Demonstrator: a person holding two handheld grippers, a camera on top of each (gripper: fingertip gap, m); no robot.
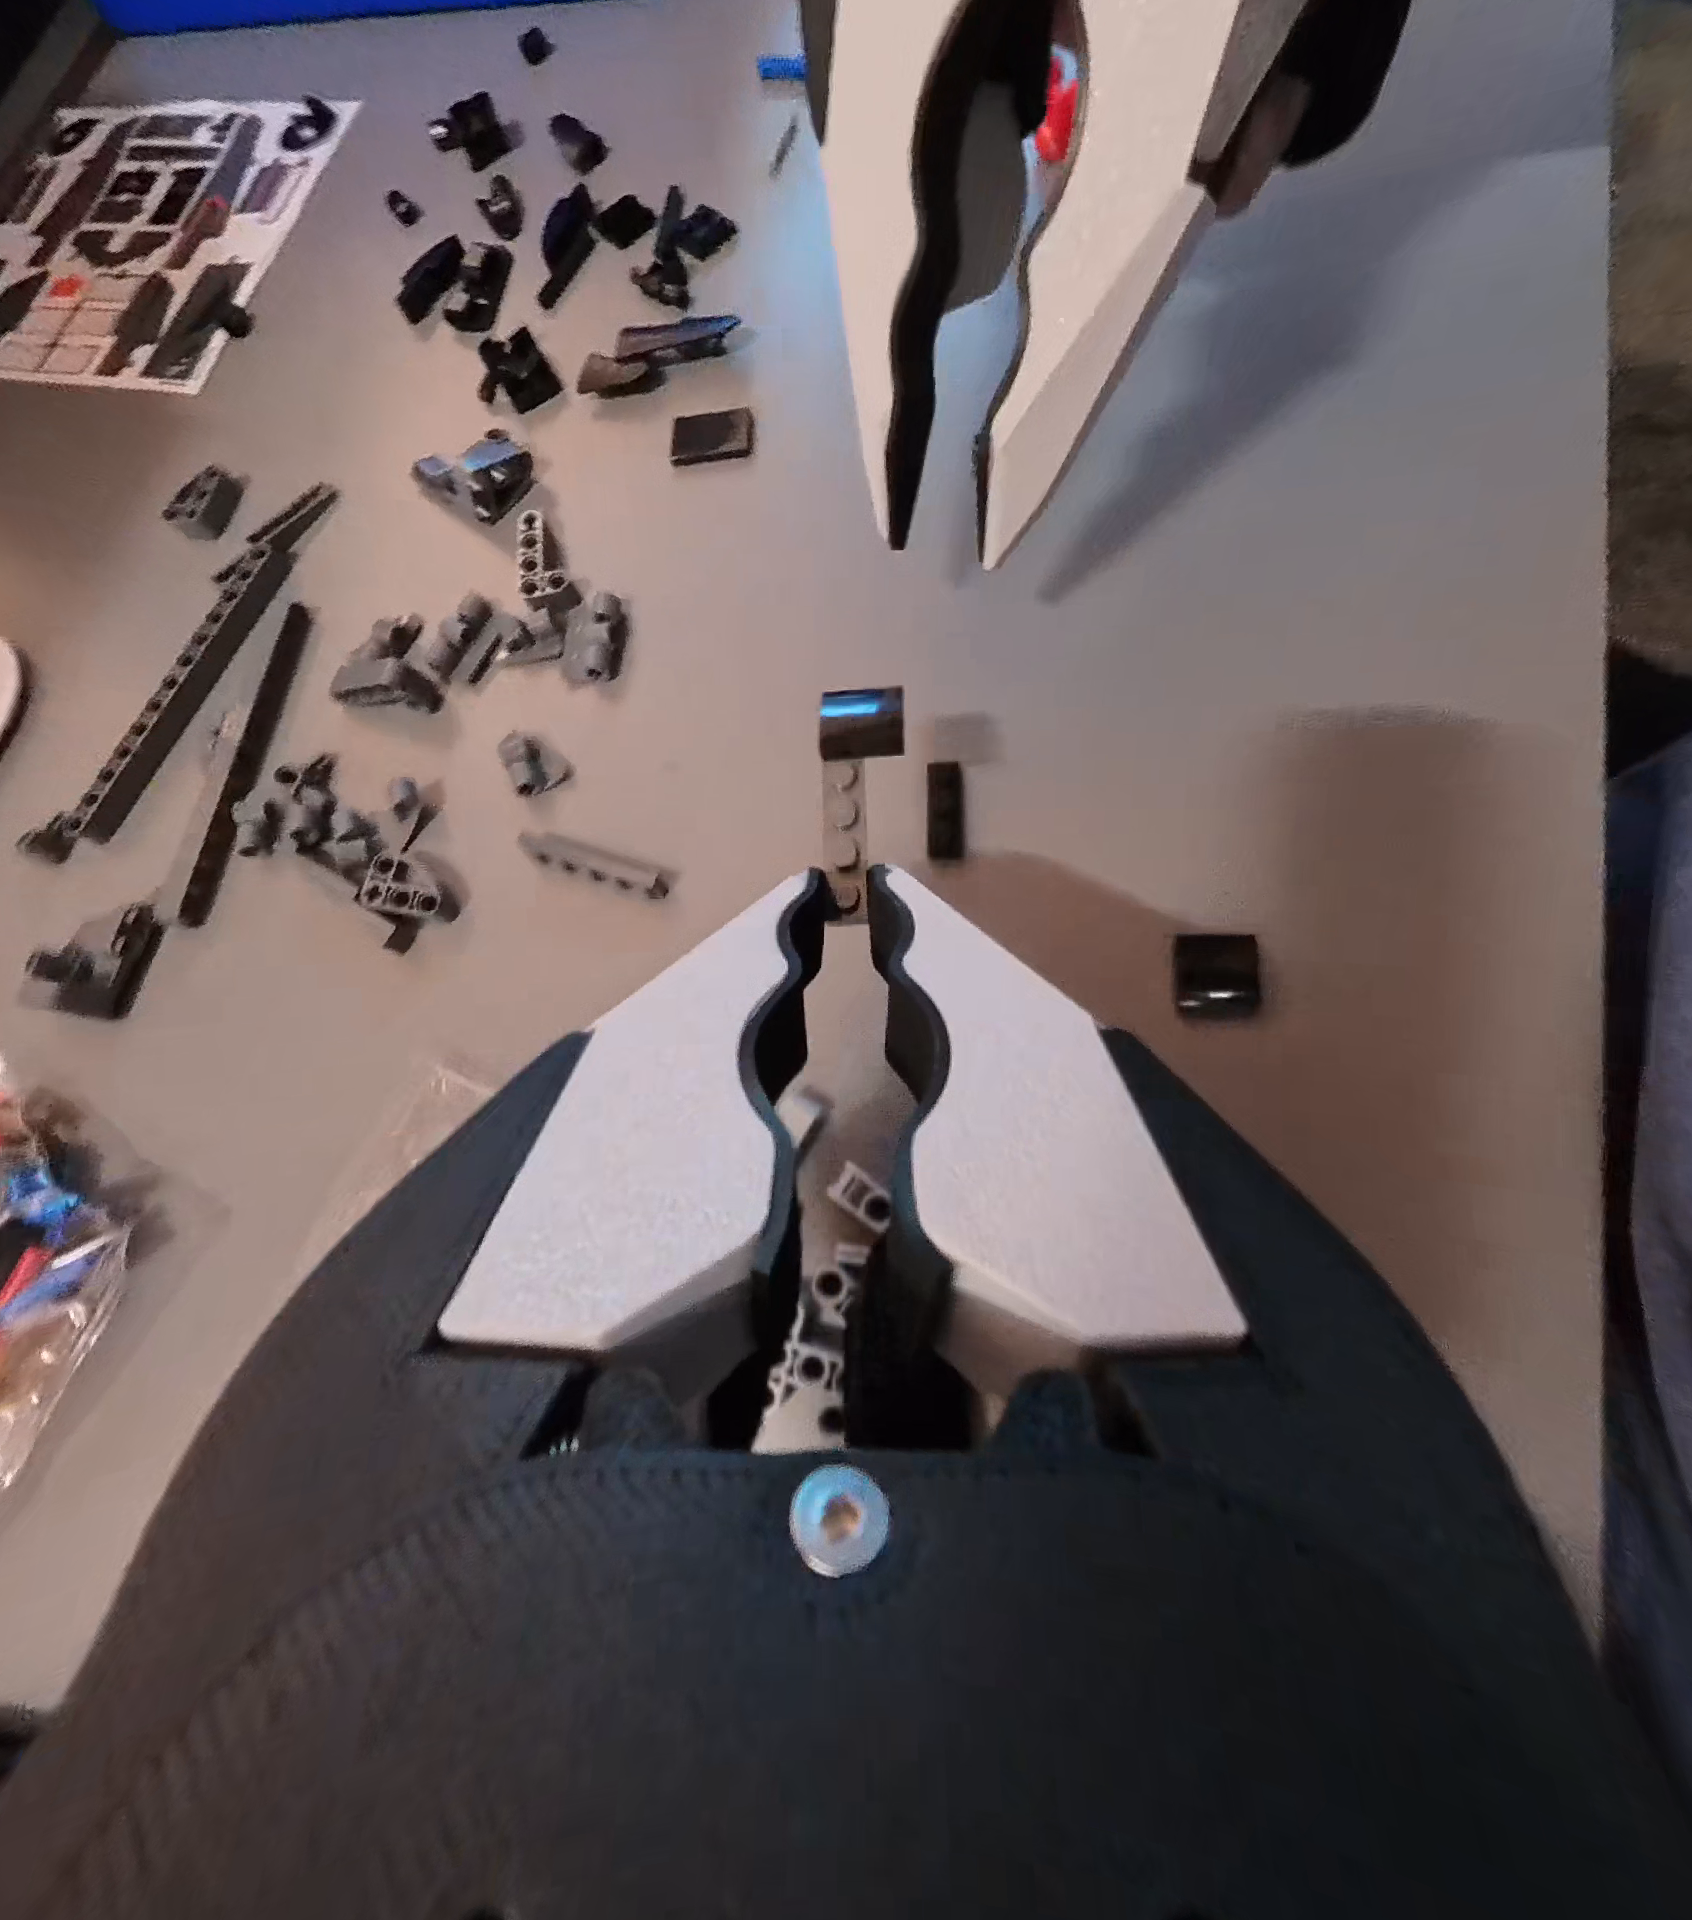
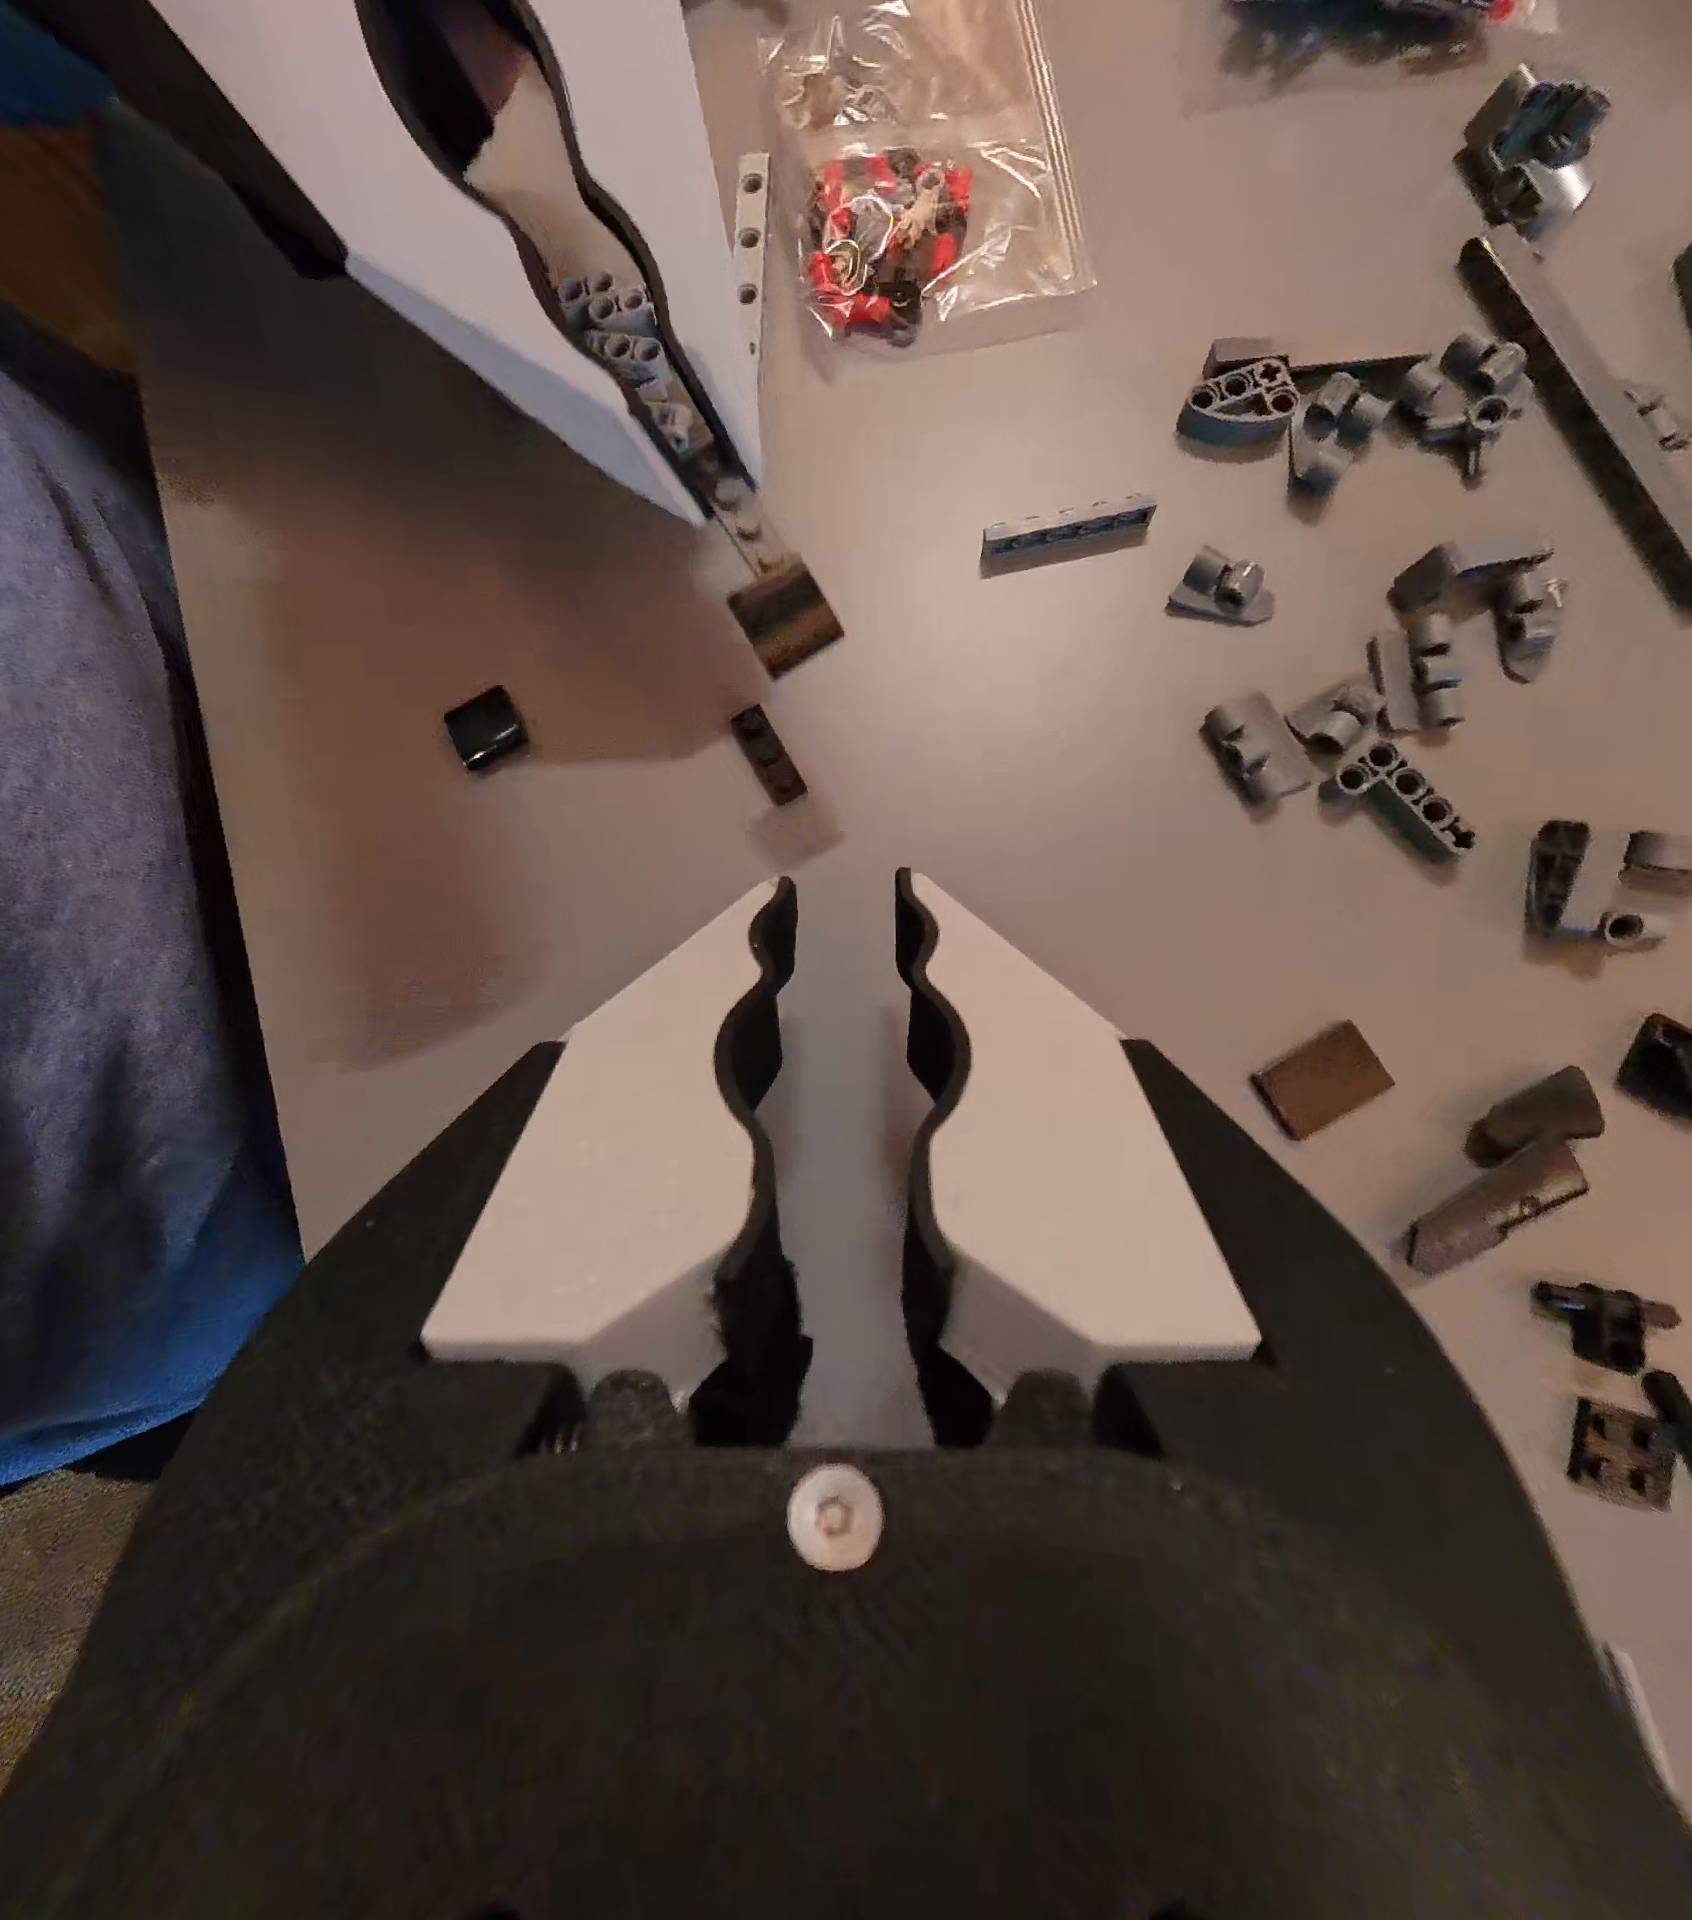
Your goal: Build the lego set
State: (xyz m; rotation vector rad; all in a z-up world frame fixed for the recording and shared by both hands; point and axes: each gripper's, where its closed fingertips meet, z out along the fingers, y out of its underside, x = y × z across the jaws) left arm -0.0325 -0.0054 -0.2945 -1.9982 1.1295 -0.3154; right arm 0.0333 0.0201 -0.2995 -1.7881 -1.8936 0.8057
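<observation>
While loose black and grey pieces lie scattered across the counter [image 1: 1133,623], a narrow grey studded plate [image 1: 844,831] with a glossy black tile [image 1: 861,722] seated on its far end is pinched by the near end between the fingers of the left gripper [image 1: 848,883]; the right gripper [image 2: 846,883] is held just above the counter, fingers slightly spread and empty, near a small dark plate [image 2: 767,753], which is judged the next piece to be picked up and pressed on
</observation>
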